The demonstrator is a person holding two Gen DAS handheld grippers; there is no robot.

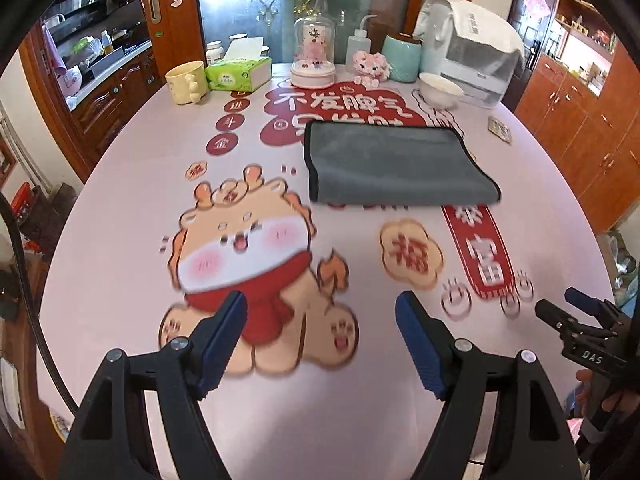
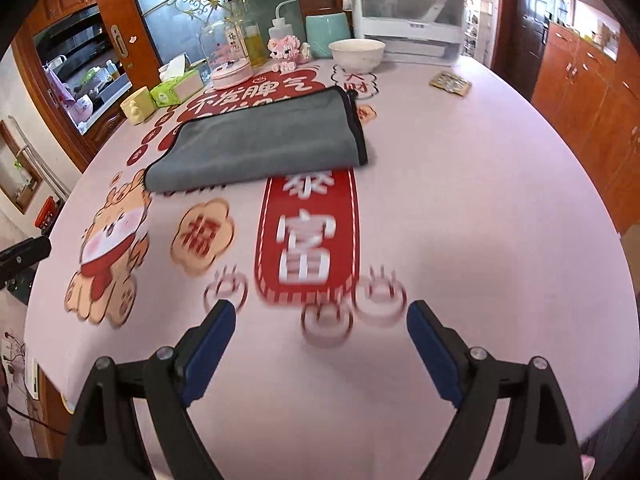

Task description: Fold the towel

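Note:
A grey towel (image 1: 394,162) with black edging lies folded flat on the pink printed tablecloth (image 1: 132,184), past the middle of the table. It also shows in the right wrist view (image 2: 264,140). My left gripper (image 1: 320,312) is open and empty, held above the near part of the table, well short of the towel. My right gripper (image 2: 320,320) is open and empty, also near the front edge and apart from the towel. The right gripper's body shows at the right edge of the left wrist view (image 1: 580,320).
Along the far edge stand a yellow mug (image 1: 186,82), a tissue box (image 1: 238,74), a glass dome (image 1: 314,52), a squeeze bottle (image 1: 358,42), a pink toy (image 1: 372,68), a teal cup (image 1: 402,58), a white bowl (image 1: 440,90) and a white appliance (image 1: 476,56). A small packet (image 2: 450,83) lies at the right.

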